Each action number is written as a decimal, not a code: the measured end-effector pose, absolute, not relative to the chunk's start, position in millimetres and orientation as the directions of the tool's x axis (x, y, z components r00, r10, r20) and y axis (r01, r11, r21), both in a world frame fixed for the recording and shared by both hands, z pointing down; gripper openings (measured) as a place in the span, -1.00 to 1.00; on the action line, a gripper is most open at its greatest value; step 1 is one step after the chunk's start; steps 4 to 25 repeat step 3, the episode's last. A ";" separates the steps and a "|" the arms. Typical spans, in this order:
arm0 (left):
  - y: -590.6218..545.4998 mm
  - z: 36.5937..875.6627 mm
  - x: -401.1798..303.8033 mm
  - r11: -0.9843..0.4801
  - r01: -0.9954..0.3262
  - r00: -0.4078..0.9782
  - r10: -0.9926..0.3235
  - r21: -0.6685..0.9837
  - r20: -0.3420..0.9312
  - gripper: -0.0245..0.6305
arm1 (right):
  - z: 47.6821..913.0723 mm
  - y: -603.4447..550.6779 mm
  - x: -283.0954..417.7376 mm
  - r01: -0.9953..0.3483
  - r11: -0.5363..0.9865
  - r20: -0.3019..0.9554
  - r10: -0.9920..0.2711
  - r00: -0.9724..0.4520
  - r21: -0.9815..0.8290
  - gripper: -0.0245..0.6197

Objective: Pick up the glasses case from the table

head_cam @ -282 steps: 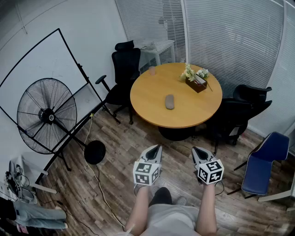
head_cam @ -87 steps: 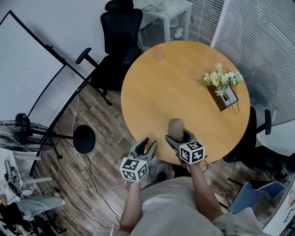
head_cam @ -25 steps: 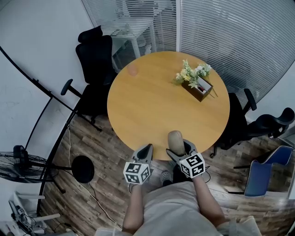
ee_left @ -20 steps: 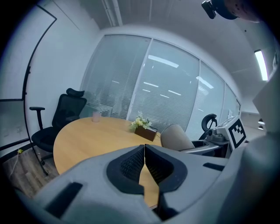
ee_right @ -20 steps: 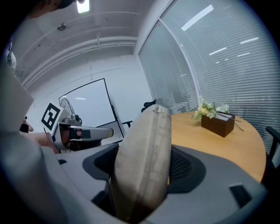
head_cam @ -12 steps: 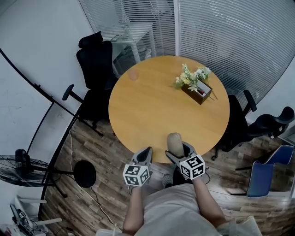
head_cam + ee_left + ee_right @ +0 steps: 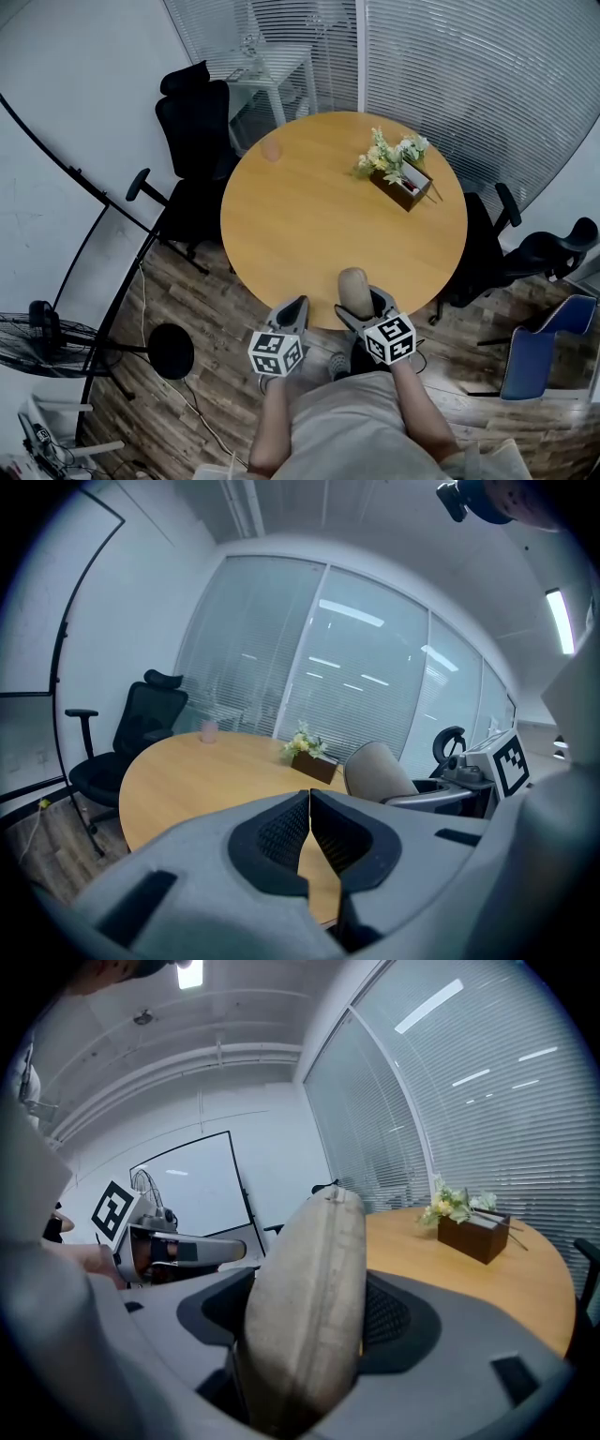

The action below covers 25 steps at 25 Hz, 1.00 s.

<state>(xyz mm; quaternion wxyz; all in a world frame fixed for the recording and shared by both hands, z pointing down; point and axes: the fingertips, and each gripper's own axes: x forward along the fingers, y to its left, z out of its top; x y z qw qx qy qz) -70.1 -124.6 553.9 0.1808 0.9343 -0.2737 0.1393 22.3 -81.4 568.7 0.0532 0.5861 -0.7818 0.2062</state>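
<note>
The glasses case (image 7: pixel 354 289) is a beige oval pouch with a seam along its edge. My right gripper (image 7: pixel 361 307) is shut on it and holds it just above the near rim of the round wooden table (image 7: pixel 309 206). In the right gripper view the glasses case (image 7: pixel 305 1302) stands on edge between the two dark pads, filling the gap. In the left gripper view the glasses case (image 7: pixel 377 772) shows to the right. My left gripper (image 7: pixel 294 314) is shut with nothing in it, to the left of the case, off the table's edge.
A brown box of flowers (image 7: pixel 398 167) stands on the far right of the table, and a small pink cup (image 7: pixel 271 150) at the far left. Black office chairs (image 7: pixel 192 141) stand left and right of it, a blue chair (image 7: pixel 530 352) at the right. Window blinds run behind.
Over the last second almost nothing has moved; both grippers keep their places. Eleven seconds ago the case lay mid-table and I stood further back.
</note>
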 end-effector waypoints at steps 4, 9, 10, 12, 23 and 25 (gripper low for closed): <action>-125.7 554.4 -68.4 -0.786 -0.561 0.812 -0.461 0.260 0.358 -0.89 | 568.0 -83.1 22.8 -0.939 0.231 0.323 -0.895 -0.308 -0.255 0.10; -125.7 554.4 -68.4 -0.786 -0.561 0.812 -0.461 0.260 0.358 -0.89 | 568.0 -83.1 22.8 -0.939 0.231 0.323 -0.895 -0.308 -0.255 0.10; -125.7 554.4 -68.4 -0.786 -0.561 0.812 -0.461 0.260 0.358 -0.89 | 568.0 -83.1 22.8 -0.939 0.231 0.323 -0.895 -0.308 -0.255 0.10; -125.7 554.4 -68.4 -0.786 -0.561 0.812 -0.461 0.260 0.358 -0.89 | 568.0 -83.1 22.8 -0.939 0.231 0.323 -0.895 -0.308 -0.255 0.10; -125.7 554.4 -68.4 -0.786 -0.561 0.812 -0.461 0.260 0.358 -0.89 | 568.0 -83.1 22.8 -0.939 0.231 0.323 -0.895 -0.308 -0.255 0.10; -125.7 554.4 -68.4 -0.786 -0.561 0.812 -0.461 0.260 0.358 -0.89 | 568.0 -83.1 22.8 -0.939 0.231 0.323 -0.895 -0.308 -0.255 0.10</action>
